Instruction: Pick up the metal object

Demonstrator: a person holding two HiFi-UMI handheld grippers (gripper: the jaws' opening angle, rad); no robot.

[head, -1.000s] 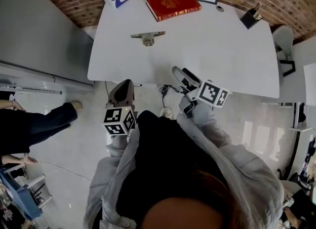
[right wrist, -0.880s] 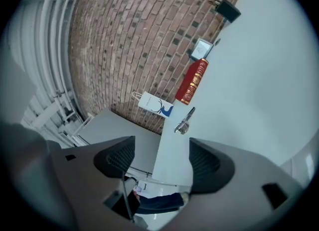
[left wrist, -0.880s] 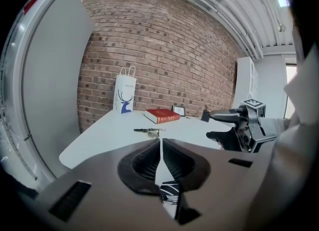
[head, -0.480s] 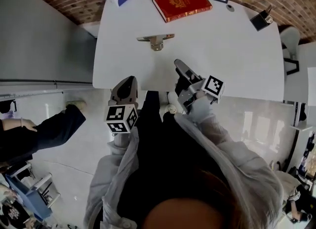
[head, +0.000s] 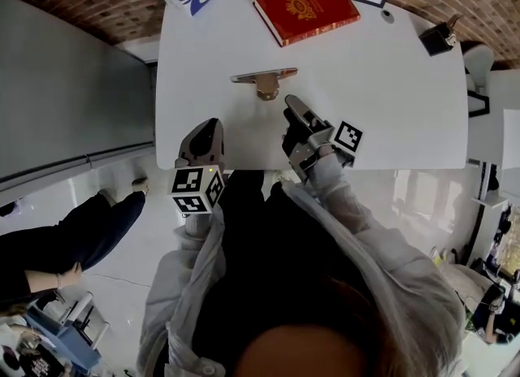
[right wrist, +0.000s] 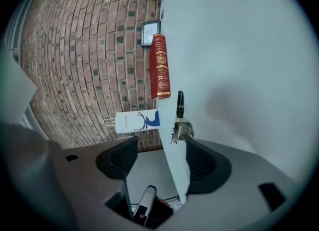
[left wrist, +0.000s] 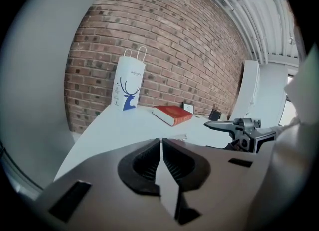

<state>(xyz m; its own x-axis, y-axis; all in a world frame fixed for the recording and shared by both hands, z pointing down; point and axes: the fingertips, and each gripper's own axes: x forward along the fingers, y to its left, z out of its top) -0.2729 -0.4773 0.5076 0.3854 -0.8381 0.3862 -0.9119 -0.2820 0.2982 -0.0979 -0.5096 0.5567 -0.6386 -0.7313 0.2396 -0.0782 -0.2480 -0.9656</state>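
metal object untouched on table. right gripper near it, jaws apart, closing, empty; left gripper jaws together.

**Small T-shaped silvery metal object lying flat**

The metal object rests untouched on the white table, about midway across its left half. Its long thin bar runs left to right, and a short, wider stub points toward the table's near edge.

Left gripper: jaws together, pointing forward. Right gripper: extended further forward, jaws wide, closing, nothing between them.
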